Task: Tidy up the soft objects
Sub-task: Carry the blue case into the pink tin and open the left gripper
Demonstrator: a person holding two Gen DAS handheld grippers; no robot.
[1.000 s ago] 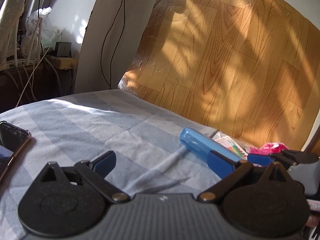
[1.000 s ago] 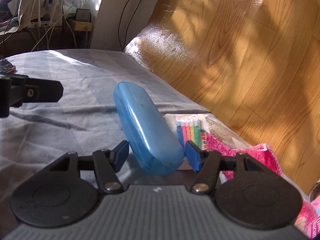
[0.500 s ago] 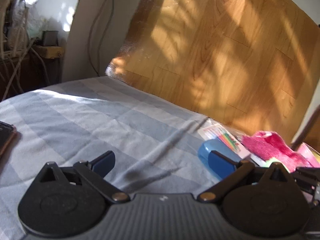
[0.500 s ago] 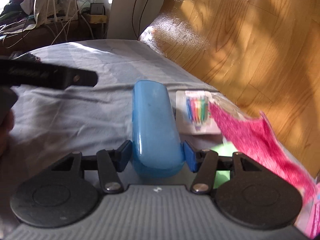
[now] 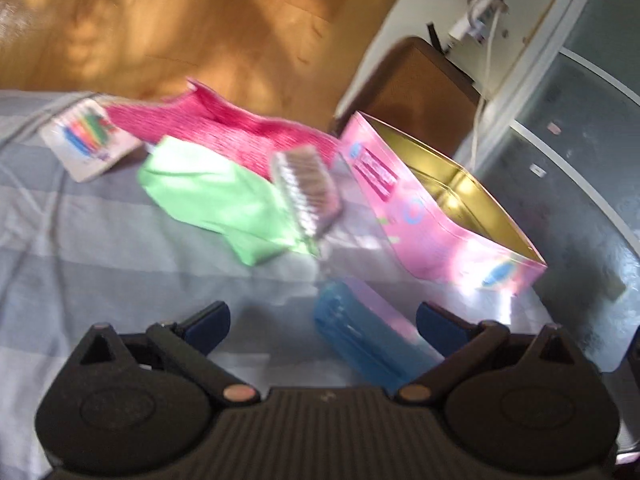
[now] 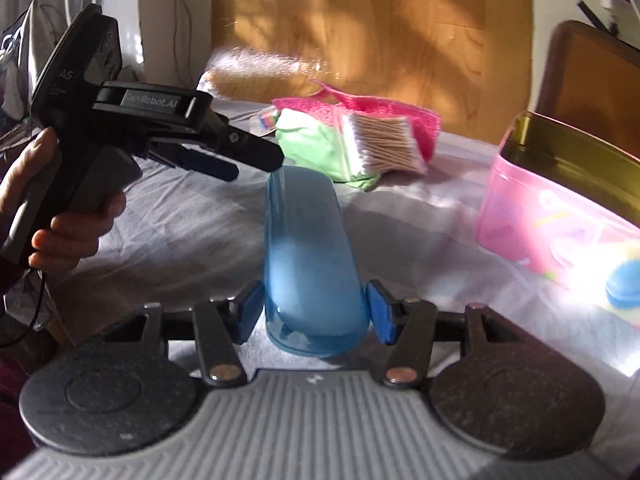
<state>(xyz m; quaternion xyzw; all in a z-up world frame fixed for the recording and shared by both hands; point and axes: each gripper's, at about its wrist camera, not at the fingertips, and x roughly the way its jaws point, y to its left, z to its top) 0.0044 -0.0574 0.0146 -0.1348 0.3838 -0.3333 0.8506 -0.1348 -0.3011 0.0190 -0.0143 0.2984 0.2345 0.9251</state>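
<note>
The right gripper (image 6: pixel 316 310) is clamped on a translucent blue, rounded hard-shell case (image 6: pixel 310 264), its blue pads (image 6: pixel 378 312) pressed against both long sides near the case's closest end. In the right wrist view the case runs from lower centre up toward mid-frame. In the left wrist view it appears at lower centre-right, blurred (image 5: pixel 368 340).

The left gripper (image 5: pixel 323 320) stands wide open with nothing between its pads. The blue case lies ahead of it, untouched. The right wrist view shows it at upper left (image 6: pixel 224 156), carried in a hand (image 6: pixel 52 208).

Handling judgement:
- The case looks rigid, smooth and light. A smooth shell may slip or pivot in a two-point grip, so holding across the narrow width, as now, seems sound.
- The soft items lie on the grey-blue striped bed sheet (image 5: pixel 100 248): a light green folded cloth (image 5: pixel 216 204) at centre-left and a pink ribbed towel (image 5: pixel 224 136) behind it, touching it.
- Both will likely sag and drape. A pinch at a folded edge or bunched ridge should hold better than at a flat face.
- A clear bag of cotton swabs (image 6: pixel 380 144) rests on the green cloth. It would probably slide off if the cloth is lifted.

An open pink tin box with a gold interior (image 5: pixel 440 236) stands at the right, a likely container. A card of coloured markers (image 5: pixel 86 140) lies at the upper left, beside the towel.
</note>
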